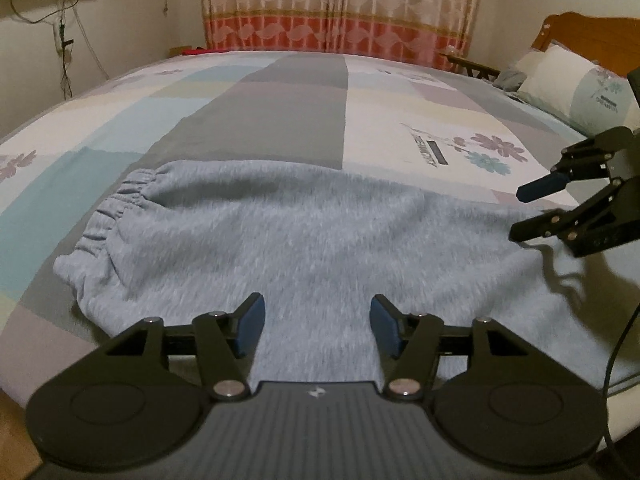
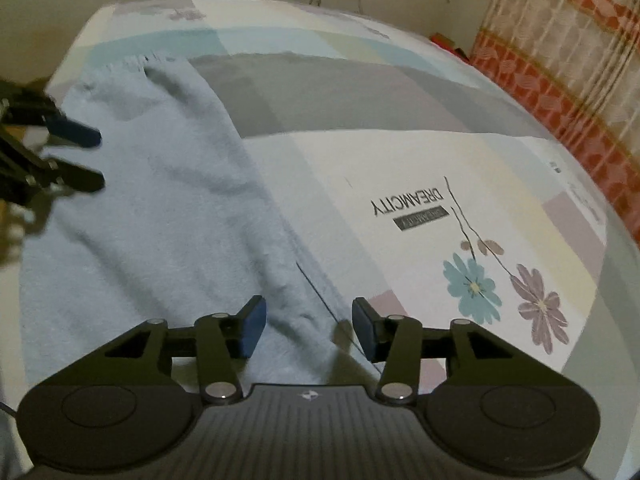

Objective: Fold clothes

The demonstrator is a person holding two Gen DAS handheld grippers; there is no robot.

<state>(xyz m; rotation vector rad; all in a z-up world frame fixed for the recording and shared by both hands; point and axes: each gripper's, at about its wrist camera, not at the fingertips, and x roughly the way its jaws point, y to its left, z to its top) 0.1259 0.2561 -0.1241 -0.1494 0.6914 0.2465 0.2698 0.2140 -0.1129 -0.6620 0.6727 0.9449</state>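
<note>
The left gripper [image 1: 318, 326] hovers over the grey sweatpants [image 1: 280, 240], fingers spread, pinching nothing. The right gripper [image 2: 308, 330], at three o'clock, is likewise spread. The sweatpants lie flat on the bed [image 1: 400, 92]; a pillow [image 1: 580, 88] sits at two o'clock.

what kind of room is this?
Most likely a bedroom: a bed with a patchwork sheet, a pillow against a wooden headboard, and a curtain behind. Grey sweatpants lie on the sheet.
</note>
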